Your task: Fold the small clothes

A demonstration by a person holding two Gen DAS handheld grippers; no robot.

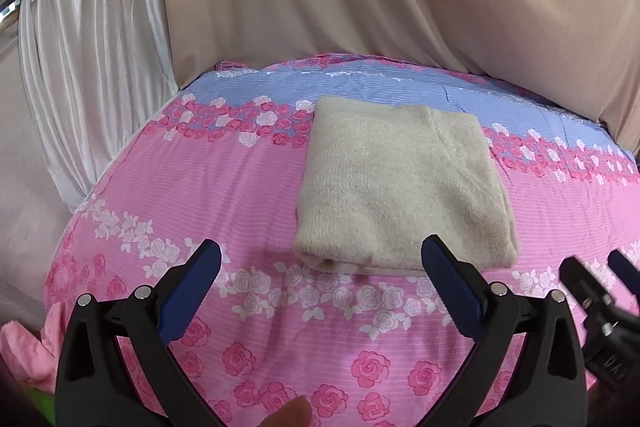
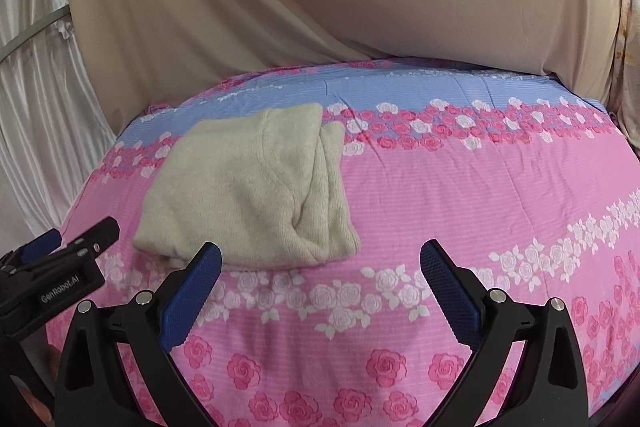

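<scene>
Sweater (image 1: 404,187) folded, underside hidden, claws (image 1: 320,267) (image 2: 320,267) apart

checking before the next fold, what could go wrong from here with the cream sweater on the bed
1. The cream sweater has loose stacked layers along its right edge; gripping only the top one could pull the fold apart.
2. The floral bedsheet is soft, so a low right claw might pinch it too.
3. Both open claws, left claw included, sit close together and could collide.

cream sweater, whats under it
The folded sweater lies on the pink rose bedspread, which shows all around it. Its own folded layers show at the right edge in the right wrist view; anything tucked between them is hidden.
</scene>
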